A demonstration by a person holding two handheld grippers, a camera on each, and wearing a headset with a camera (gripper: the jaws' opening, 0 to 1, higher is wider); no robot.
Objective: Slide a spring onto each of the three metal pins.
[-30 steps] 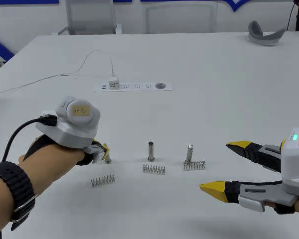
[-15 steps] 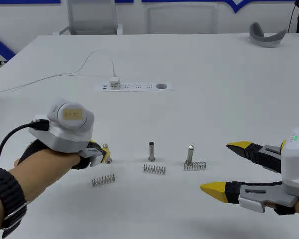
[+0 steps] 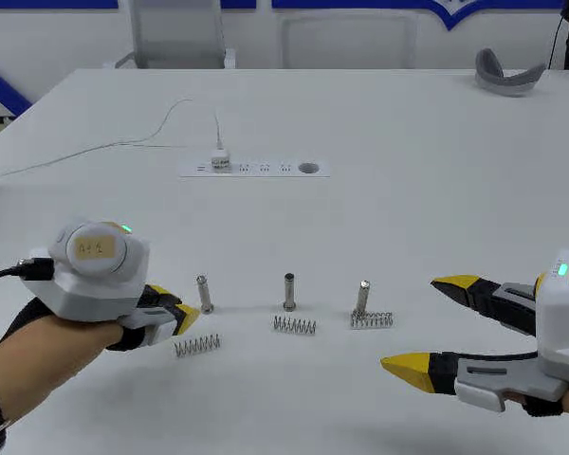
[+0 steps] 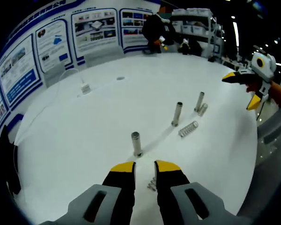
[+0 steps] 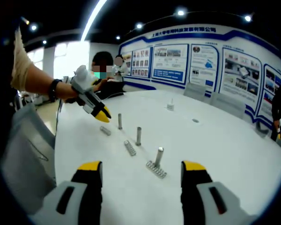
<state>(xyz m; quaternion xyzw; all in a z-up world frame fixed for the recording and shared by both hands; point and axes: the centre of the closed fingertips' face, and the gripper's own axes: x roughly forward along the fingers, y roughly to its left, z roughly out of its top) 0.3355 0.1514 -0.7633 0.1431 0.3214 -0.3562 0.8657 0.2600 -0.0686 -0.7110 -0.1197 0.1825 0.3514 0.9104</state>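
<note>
Three metal pins stand upright in a row on the white table: the left pin (image 3: pixel 205 294), middle pin (image 3: pixel 289 291) and right pin (image 3: pixel 362 297). A spring lies flat in front of each: left spring (image 3: pixel 197 345), middle spring (image 3: pixel 295 326), right spring (image 3: pixel 372 320). My left gripper (image 3: pixel 182 318) hovers just left of the left spring, its jaws a narrow gap apart and holding nothing. In the left gripper view the left pin (image 4: pixel 136 143) stands just beyond the gripper (image 4: pixel 145 166). My right gripper (image 3: pixel 427 324) is wide open and empty, to the right of the right pin (image 5: pixel 158 157).
A white power strip (image 3: pixel 256 168) with a plug (image 3: pixel 220 158) and a cable lies further back on the table. A grey headband-shaped object (image 3: pixel 507 74) rests at the far right corner. Chairs stand behind the table's far edge.
My left gripper has drawn back left and toward me, away from the left pin, which it covered before. That pin now stands free. The right gripper has barely moved.
</note>
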